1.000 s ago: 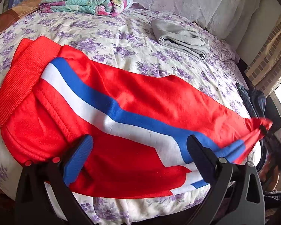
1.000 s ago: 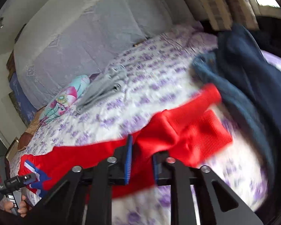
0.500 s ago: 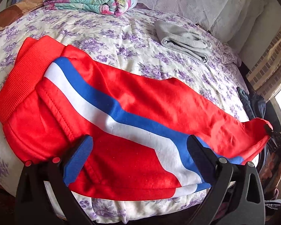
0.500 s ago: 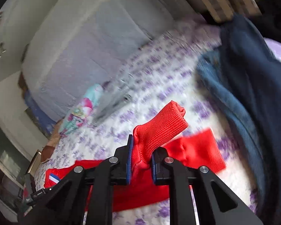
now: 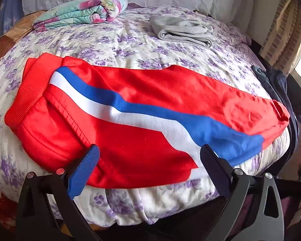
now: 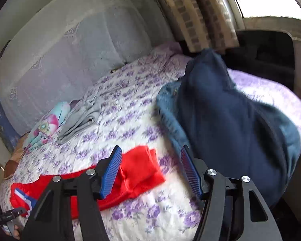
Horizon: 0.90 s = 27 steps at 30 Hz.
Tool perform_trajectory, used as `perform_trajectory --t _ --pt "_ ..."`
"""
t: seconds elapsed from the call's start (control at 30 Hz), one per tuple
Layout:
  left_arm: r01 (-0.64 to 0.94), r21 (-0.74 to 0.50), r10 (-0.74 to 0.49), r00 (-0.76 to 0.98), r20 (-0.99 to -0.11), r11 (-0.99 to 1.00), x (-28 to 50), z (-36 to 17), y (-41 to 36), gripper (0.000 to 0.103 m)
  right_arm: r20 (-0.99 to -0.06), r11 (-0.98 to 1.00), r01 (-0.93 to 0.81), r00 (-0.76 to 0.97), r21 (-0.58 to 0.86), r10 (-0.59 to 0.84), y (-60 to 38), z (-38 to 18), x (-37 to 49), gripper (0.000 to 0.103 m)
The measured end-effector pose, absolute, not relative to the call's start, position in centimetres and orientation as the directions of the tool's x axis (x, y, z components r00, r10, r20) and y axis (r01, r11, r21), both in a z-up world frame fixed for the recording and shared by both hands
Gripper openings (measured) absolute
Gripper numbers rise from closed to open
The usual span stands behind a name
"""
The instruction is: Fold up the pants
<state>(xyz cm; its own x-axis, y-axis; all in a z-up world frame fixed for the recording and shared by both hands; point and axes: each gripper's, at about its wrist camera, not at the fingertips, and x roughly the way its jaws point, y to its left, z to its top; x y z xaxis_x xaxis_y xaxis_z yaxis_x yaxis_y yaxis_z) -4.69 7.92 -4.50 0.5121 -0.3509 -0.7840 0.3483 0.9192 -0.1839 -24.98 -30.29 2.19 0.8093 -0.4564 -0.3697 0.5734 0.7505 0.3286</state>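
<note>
Both tools, left tool [image 5: 148, 160] and right tool [image 6: 150, 168], gape wide, holding nothing. Red pants [image 5: 130, 116] lie flat on the bed [image 5: 130, 46] just ahead. Slippery fabric could bunch if grabbed unevenly.

One pair of red pants [image 5: 130, 120] lies ahead of the jaws, one folded grey garment [image 5: 182, 31] beyond, one floral blanket [image 5: 80, 13], two dark garments [image 6: 230, 120] right.

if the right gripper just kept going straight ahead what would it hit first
Probably the red pants' ribbed cuff, lying between the open jaws of the right gripper; beyond it only the floral bedspread. Depth is unclear.
</note>
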Motion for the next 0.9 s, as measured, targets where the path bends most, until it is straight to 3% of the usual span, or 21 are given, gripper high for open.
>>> perform_trajectory --t 0.07,0.2,0.27,0.33,0.4,0.43,0.5,0.57,0.63,0.67,0.77,0.87,0.9 --pt "0.348 -0.155 -0.331 0.531 -0.780 0.924 -5.0 -3.3 8.3 0.098 -0.369 0.822 0.429 0.882 0.373 -0.293 -29.6 4.7 -22.2 0.063" --pt "0.231 -0.008 -0.155 0.629 -0.762 0.973 -4.3 -2.4 10.3 0.098 -0.493 0.889 0.044 0.844 0.456 0.211 -22.9 6.3 -9.2 0.063" --pt "0.171 -0.093 -0.174 0.553 -0.815 0.981 -2.6 -4.9 12.7 0.098 -0.558 0.869 -0.060 0.745 0.490 0.366 -18.6 5.4 -2.3 0.063" --pt "0.164 -0.070 -0.156 0.606 -0.780 0.984 -3.4 -5.5 12.9 0.098 -0.603 0.846 -0.134 0.644 0.517 0.471 -14.8 4.1 3.6 0.061" --pt "0.158 0.004 -0.094 0.612 -0.785 0.987 -3.8 -5.5 11.7 0.098 -0.637 0.821 -0.173 0.553 0.543 0.538 -11.5 2.4 8.3 0.038" --pt "0.164 -0.008 -0.108 0.612 -0.783 0.987 -4.0 -5.1 11.4 0.098 -0.644 0.799 -0.194 0.499 0.569 0.579 -9.8 1.5 9.9 0.034" --pt "0.183 -0.077 -0.176 0.619 -0.765 0.980 -4.0 -3.9 11.5 0.098 -0.680 0.792 -0.173 0.428 0.585 0.596 -7.8 -0.6 12.7 0.029" --pt "0.190 -0.121 -0.216 0.635 -0.742 0.974 -3.7 -2.6 12.0 0.098 -0.752 0.865 -0.089 0.456 0.493 0.476 -7.6 -2.5 14.0 0.023" --pt "0.150 -0.118 -0.189 0.664 -0.723 0.982 -2.7 -1.9 13.2 0.098 -0.744 0.871 -0.038 0.502 0.490 0.440 -9.0 -4.0 14.4 0.004" --pt "0.134 -0.146 -0.197 0.645 -0.738 0.980 -1.9 -2.5 13.9 0.098 -0.721 0.840 -0.014 0.506 0.542 0.474 -10.1 -4.9 14.4 0.000" --pt "0.129 -0.230 -0.260 0.615 -0.745 0.965 -0.8 -4.6 15.6 0.098 -0.660 0.793 -0.010 0.548 0.609 0.514 -12.2 -5.3 13.9 0.000" --pt "0.136 -0.180 -0.226 0.619 -0.752 0.974 -2.0 -3.8 14.4 0.098 -0.609 0.819 -0.027 0.655 0.573 0.447 -13.5 -2.4 10.3 0.013" --pt "0.135 -0.197 -0.238 0.624 -0.745 0.971 -2.3 -3.4 14.3 0.098 -0.573 0.824 -0.053 0.692 0.565 0.438 -13.9 -1.2 8.1 0.025"
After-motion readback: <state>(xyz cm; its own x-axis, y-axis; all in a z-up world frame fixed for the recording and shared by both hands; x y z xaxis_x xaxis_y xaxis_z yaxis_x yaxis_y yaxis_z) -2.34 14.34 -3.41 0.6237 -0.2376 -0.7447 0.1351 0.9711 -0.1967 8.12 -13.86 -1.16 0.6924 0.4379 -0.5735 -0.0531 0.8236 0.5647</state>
